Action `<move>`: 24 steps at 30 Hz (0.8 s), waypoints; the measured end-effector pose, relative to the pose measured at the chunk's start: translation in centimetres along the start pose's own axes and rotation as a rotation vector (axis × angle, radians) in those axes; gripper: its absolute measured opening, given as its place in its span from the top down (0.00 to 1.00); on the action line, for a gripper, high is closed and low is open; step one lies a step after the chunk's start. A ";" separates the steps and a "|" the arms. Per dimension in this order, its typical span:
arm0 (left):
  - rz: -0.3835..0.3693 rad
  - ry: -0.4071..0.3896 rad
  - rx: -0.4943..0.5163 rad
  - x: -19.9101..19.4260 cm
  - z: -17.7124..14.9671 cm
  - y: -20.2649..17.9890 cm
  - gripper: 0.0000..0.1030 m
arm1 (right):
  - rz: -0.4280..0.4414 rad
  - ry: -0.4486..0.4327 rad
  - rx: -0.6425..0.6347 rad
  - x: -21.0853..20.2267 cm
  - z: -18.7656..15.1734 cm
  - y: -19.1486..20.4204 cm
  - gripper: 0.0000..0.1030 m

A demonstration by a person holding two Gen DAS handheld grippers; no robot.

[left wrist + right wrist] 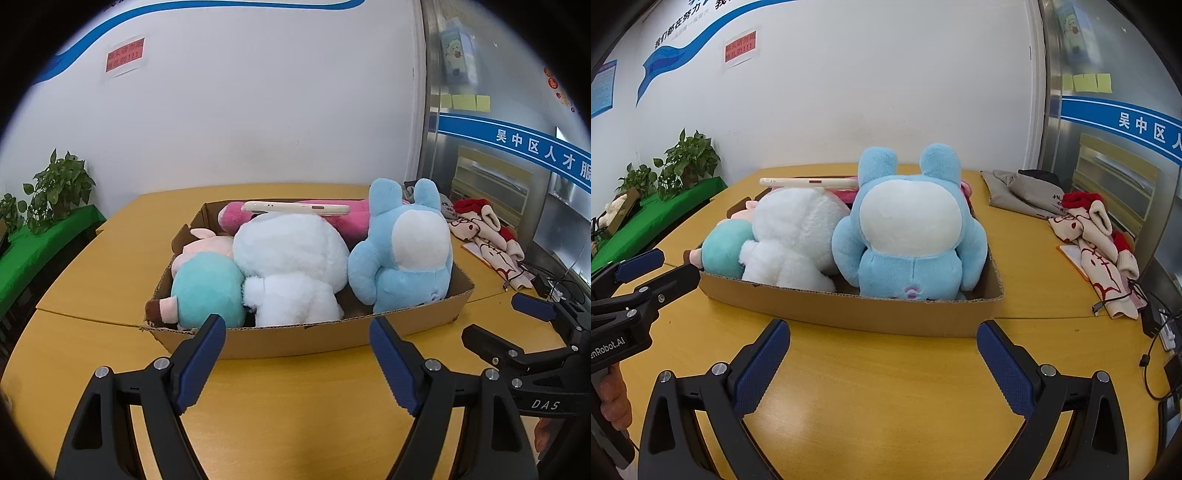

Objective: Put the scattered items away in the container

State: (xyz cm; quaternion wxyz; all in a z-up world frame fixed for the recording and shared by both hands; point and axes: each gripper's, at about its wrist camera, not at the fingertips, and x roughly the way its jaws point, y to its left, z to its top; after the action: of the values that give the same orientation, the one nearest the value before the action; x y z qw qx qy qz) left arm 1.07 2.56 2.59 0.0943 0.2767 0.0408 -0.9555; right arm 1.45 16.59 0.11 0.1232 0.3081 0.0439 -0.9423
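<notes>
A shallow cardboard box sits on the yellow table. It holds a blue plush, a white plush, a teal plush, a pink plush and a white phone lying on top. My left gripper is open and empty, just in front of the box. My right gripper is open and empty, also in front of the box. Each gripper shows at the edge of the other's view.
A pile of red and cream cloth and a grey bag lie on the table at the right. Cables and a charger lie at the right edge. Potted plants stand on a green shelf at the left.
</notes>
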 end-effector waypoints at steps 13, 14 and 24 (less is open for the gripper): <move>0.012 0.013 0.018 -0.2 -0.6 -0.2 0.22 | -0.004 0.002 -0.004 -0.1 -0.2 0.3 0.00; 0.014 0.015 0.014 -0.2 -0.7 -0.1 0.22 | -0.004 0.002 -0.005 -0.2 -0.2 0.3 0.00; -0.026 0.035 0.002 -0.1 -0.9 -0.2 0.22 | -0.004 0.003 -0.008 -0.5 -0.5 0.4 0.00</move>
State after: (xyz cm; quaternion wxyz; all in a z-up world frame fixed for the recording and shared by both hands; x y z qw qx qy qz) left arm 1.64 2.88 1.86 0.0808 0.2930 0.0452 -0.9516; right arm 2.25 16.37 -0.04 0.1223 0.3091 0.0488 -0.9419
